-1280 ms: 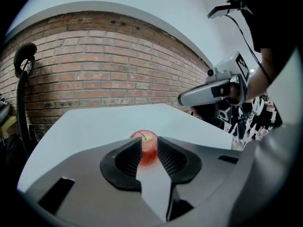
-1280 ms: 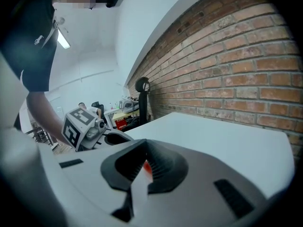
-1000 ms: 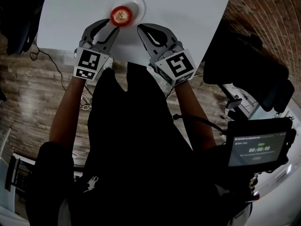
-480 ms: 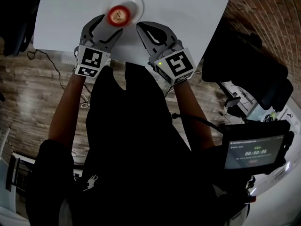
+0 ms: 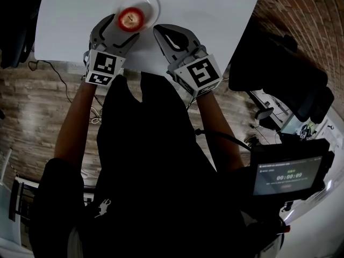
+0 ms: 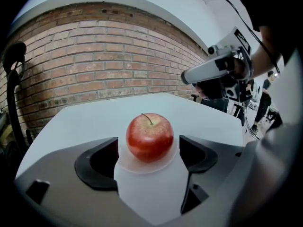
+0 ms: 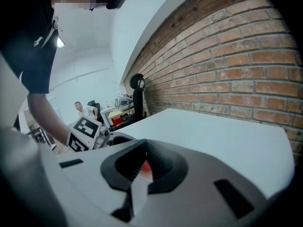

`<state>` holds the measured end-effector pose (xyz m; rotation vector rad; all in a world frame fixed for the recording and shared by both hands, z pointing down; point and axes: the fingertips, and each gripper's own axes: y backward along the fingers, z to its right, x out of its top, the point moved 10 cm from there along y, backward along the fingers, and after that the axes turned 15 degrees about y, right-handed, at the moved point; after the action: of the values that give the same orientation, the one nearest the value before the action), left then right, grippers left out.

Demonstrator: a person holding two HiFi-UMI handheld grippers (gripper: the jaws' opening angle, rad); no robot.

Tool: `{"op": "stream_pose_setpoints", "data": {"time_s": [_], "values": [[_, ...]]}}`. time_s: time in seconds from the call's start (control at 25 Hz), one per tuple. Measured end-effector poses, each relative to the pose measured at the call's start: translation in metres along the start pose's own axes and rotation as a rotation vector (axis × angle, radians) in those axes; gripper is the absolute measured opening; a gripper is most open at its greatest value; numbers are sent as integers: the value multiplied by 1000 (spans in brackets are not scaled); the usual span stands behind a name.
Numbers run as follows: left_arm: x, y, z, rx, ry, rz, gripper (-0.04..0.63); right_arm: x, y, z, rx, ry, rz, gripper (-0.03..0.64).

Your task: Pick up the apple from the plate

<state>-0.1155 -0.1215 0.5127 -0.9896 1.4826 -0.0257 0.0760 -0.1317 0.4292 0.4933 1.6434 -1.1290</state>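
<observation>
At the counter's (image 5: 215, 15) twelve o'clock, the apple (image 6: 149, 137) sits on its plate (image 6: 125, 163) between the jaws of the left tool (image 6: 148, 151). They have just been opening and stand clear of it, so closing looks next. The right tool (image 5: 161, 34) waits at four o'clock, jaws together.

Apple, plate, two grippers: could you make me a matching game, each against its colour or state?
1 apple
2 plate
3 left gripper
4 right gripper

A jaws together, empty
B red, round
C jaws wide apart
D pale, under the apple

Pairs: 1-B, 2-D, 3-C, 4-A.

The left gripper's jaws have just been opening; the apple sits between them, untouched.
</observation>
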Motion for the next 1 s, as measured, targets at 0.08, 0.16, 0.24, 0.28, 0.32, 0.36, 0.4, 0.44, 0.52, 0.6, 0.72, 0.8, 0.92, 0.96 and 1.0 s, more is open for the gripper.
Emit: {"op": "stream_pose_setpoints", "data": {"time_s": [0.08,0.16,0.24,0.28,0.32,0.36,0.4,0.44,0.52,0.6,0.72,0.8,0.92,0.96,1.0], "values": [[0,-2,0,5,-1,-1,399,0,1,1,0,1,5,5],[1,-5,1,7,-1,0,400,-1,2,1,-1,1,9,5],[2,-7,2,5,-5,2,413,-1,3,2,-3,-1,9,5],[1,-9,2,4,-9,2,420,-1,3,1,-4,-2,9,5],[0,-10,1,2,-12,0,426,-1,3,1,-5,-3,8,5],[-1,-11,1,-1,-13,-3,433,-1,3,1,-6,-3,8,5],[-3,-13,1,-3,-14,-8,439,-1,3,1,-8,-4,8,5],[-3,-15,1,-3,-15,-12,446,-1,4,2,-10,-5,8,5],[-4,-18,2,-2,-18,-18,454,-2,6,3,-14,-8,8,5],[-3,-21,1,-2,-25,-18,456,-3,7,3,-17,-12,7,5],[-2,-25,0,0,-32,-21,456,-4,8,4,-24,-17,-1,5],[-1,-27,1,0,-35,-22,456,-6,10,5,-35,-25,-14,5],[-1,-28,0,-2,-37,-25,454,-6,10,6,-35,-21,-11,5],[-1,-29,0,-4,-39,-27,454,-6,11,7,-37,-24,-17,5],[-1,-29,-1,-4,-42,-29,454,-6,11,8,-40,-29,-23,5]]}}
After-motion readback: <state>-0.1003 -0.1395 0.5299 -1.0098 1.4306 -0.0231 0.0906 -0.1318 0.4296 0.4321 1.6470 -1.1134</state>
